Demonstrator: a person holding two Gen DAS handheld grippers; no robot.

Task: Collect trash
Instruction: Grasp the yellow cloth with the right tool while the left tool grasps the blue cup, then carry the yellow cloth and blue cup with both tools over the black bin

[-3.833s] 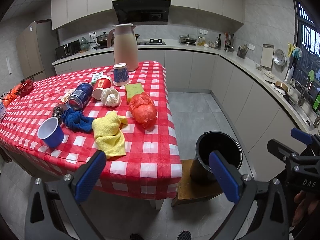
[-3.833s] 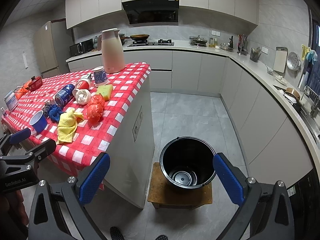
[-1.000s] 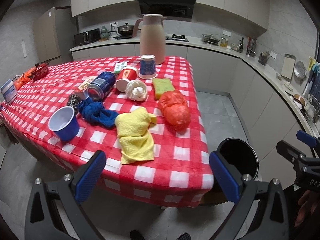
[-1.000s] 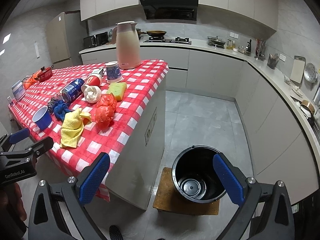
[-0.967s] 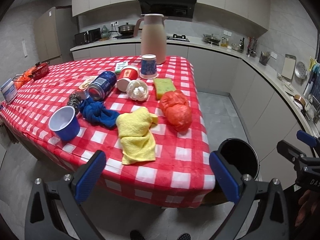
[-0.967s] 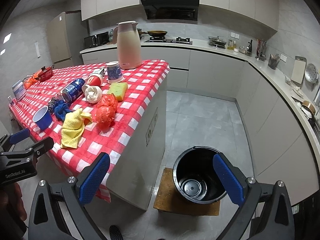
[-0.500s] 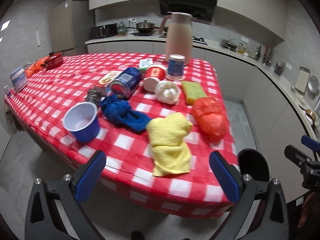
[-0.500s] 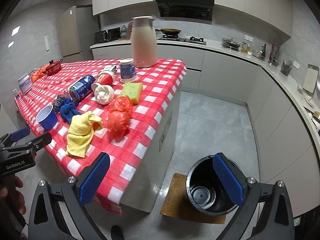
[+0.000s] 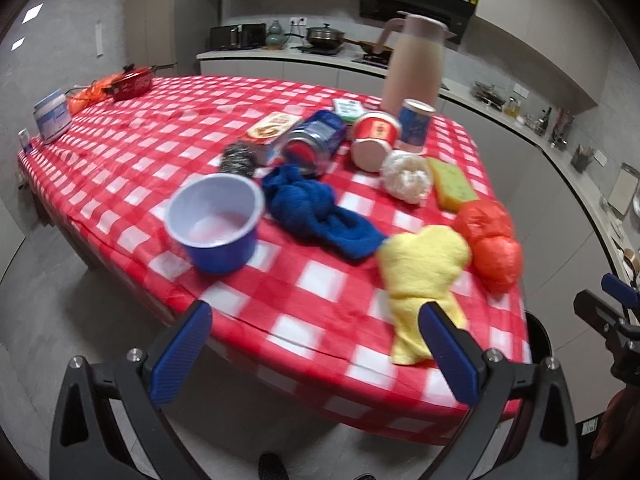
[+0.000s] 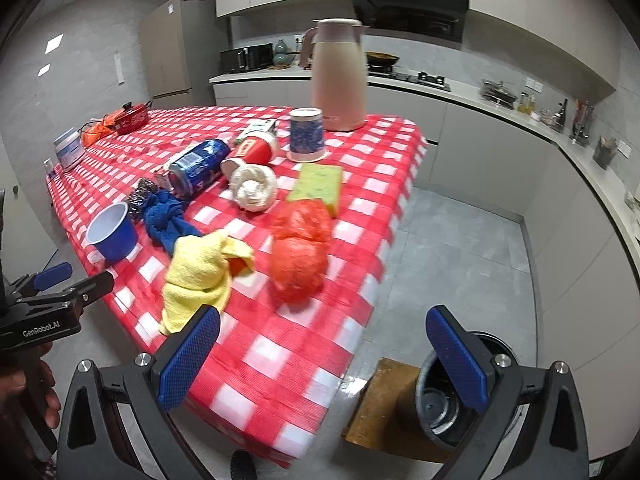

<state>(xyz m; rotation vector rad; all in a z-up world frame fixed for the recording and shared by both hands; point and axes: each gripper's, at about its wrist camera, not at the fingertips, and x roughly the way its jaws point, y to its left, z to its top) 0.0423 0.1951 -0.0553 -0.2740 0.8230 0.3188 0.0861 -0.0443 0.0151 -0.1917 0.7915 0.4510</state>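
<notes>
On the red checked table (image 9: 168,148) (image 10: 360,176) lie an orange plastic bag (image 9: 490,240) (image 10: 300,248), a yellow cloth (image 9: 420,276) (image 10: 200,276), a blue cloth (image 9: 316,212) (image 10: 166,220), a blue cup (image 9: 214,226) (image 10: 111,236), a white crumpled wad (image 9: 406,176) (image 10: 254,188), a tipped blue can (image 9: 314,146) (image 10: 198,170) and a tipped red cup (image 9: 374,138) (image 10: 256,148). The black bin (image 10: 460,388) (image 9: 538,340) stands on a wooden stool beside the table. My left gripper (image 9: 316,354) is open before the table's near edge. My right gripper (image 10: 320,360) is open over the table's corner.
A tall beige jug (image 9: 414,68) (image 10: 338,76), a blue patterned cup (image 10: 306,134), a green sponge (image 10: 320,188), a steel scourer (image 9: 238,158) and a small box (image 9: 272,128) also sit on the table. Kitchen counters (image 10: 580,168) run along the back and right; grey floor lies between.
Both grippers have moved left and closer to the table, so the items loom larger. The bin has slid to the lower right of each view. Both stay open.
</notes>
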